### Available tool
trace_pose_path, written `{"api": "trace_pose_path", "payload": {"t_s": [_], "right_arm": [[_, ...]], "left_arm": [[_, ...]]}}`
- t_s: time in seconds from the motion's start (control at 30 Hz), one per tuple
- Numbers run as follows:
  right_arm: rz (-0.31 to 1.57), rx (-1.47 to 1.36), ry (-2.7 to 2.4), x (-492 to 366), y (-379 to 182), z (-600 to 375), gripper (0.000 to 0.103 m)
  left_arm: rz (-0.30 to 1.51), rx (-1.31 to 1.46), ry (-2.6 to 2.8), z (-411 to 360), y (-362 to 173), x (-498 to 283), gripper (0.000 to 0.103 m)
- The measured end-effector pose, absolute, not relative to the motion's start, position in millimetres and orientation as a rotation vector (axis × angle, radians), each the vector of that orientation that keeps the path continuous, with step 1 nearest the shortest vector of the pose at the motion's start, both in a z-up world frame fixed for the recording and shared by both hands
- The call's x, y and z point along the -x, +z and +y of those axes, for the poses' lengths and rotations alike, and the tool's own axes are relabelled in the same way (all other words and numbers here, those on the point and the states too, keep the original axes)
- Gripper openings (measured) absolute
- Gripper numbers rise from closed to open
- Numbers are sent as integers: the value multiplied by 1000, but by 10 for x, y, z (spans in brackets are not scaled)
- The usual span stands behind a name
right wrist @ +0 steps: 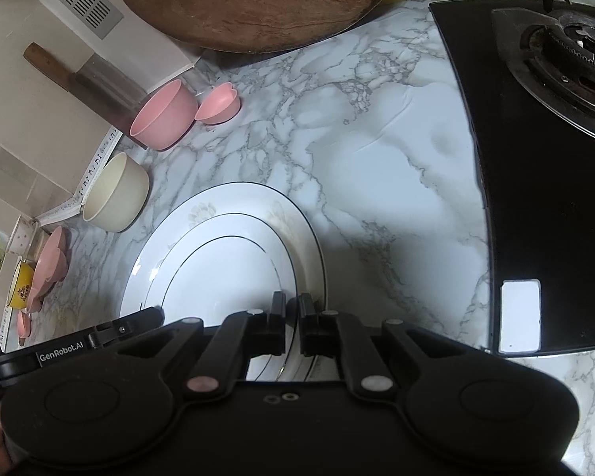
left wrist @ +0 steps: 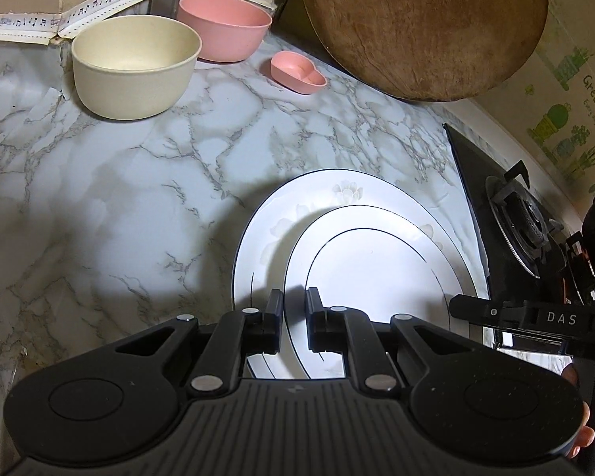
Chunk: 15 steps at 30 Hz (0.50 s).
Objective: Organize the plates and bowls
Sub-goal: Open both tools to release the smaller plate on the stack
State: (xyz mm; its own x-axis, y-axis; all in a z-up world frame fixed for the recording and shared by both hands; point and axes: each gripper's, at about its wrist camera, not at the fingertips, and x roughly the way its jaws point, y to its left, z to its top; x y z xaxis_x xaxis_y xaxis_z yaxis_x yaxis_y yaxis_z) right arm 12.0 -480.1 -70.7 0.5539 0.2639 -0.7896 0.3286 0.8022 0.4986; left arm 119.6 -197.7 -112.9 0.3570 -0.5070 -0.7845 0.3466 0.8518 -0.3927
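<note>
Two stacked white plates are seen on the marble-patterned tabletop (left wrist: 139, 182): a smaller plate (left wrist: 377, 269) is set inside a larger plate (left wrist: 265, 238), lower centre of the left wrist view, lower centre-left of the right wrist view.

The left hand-held gripper (left wrist: 294, 309) is clamped on the near-left rim of the smaller plate, jaws almost fully closed with the rim edge between them. The right hand-held gripper (right wrist: 292, 313) is pinched on the right rim of the plates, jaws nearly together; which rim is caught cannot be told exactly, the inner plate's edge appears to run between the fingers. Each gripper is visible in the other's view: right one at right edge (left wrist: 527, 317), left one at lower left (right wrist: 99, 337).

A cream bowl (left wrist: 135, 67) is seen upper left, a pink bowl (left wrist: 226, 27) just behind it, a small pink heart-shaped dish (left wrist: 297, 71) to its right, well apart from the plates. A round wooden cutting board (left wrist: 424, 23) is leaned at top right. A black gas stove (right wrist: 535, 158) is on the right of the right wrist view. A cleaver (right wrist: 83, 79) is hung on the wall upper left. Pink dishes (right wrist: 51, 265) and a yellow cup (right wrist: 20, 285) are seen at far left edge. Fingers (left wrist: 575, 428) are visible at lower right.
</note>
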Motion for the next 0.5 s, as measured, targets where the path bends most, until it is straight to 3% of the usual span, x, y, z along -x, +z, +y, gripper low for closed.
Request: {"api": "trace_pose_path", "payload": {"t_s": [0.5], "right_arm": [[1002,-628,-57,-151,-685,-4734,8]], "left_arm": [[1020,138,-540,-1862,-1009,-1144,10]]}}
